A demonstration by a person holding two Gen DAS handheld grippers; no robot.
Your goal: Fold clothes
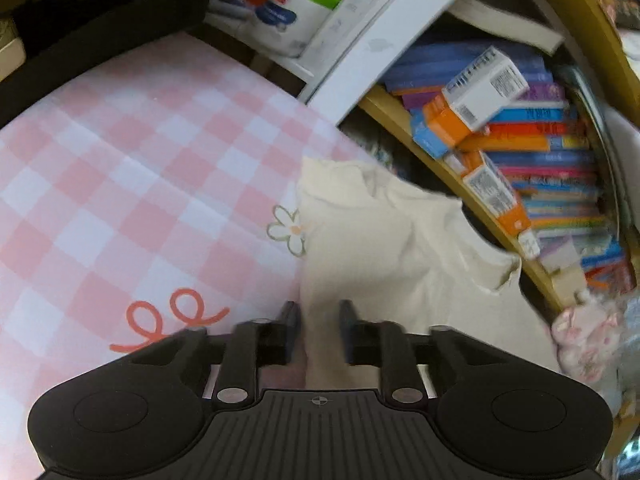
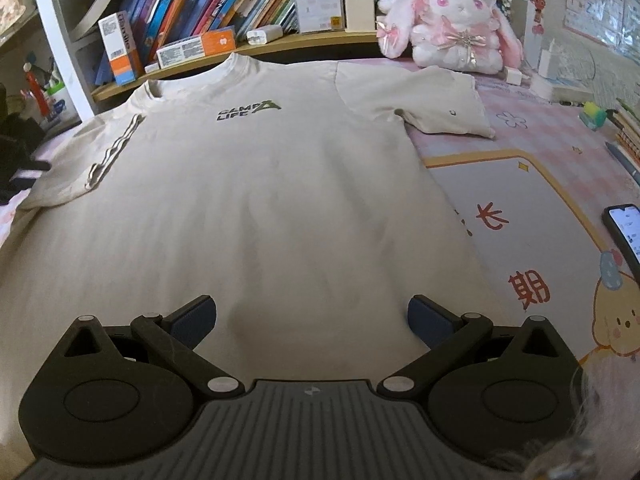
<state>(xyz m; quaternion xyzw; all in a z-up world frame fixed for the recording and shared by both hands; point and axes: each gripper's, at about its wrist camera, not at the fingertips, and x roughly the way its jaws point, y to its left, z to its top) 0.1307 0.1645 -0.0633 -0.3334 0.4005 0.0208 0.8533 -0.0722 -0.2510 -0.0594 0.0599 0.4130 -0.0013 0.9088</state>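
A cream T-shirt (image 2: 256,200) lies flat, front up, on the pink checked table cover, with a small dark logo on the chest and both sleeves spread out. My right gripper (image 2: 312,312) hovers over its lower hem, jaws wide open, nothing between them. In the left wrist view the same T-shirt (image 1: 380,248) shows as a rumpled sleeve and side edge. My left gripper (image 1: 319,316) sits at that edge, fingers a narrow gap apart, with cloth showing through the gap but not pinched. This view is motion-blurred.
A curved wooden shelf (image 2: 280,42) of books and small boxes runs behind the shirt. A pink plush rabbit (image 2: 452,20) sits at the back right. A phone (image 2: 624,228) lies at the right edge. Pens and an eraser lie beyond it.
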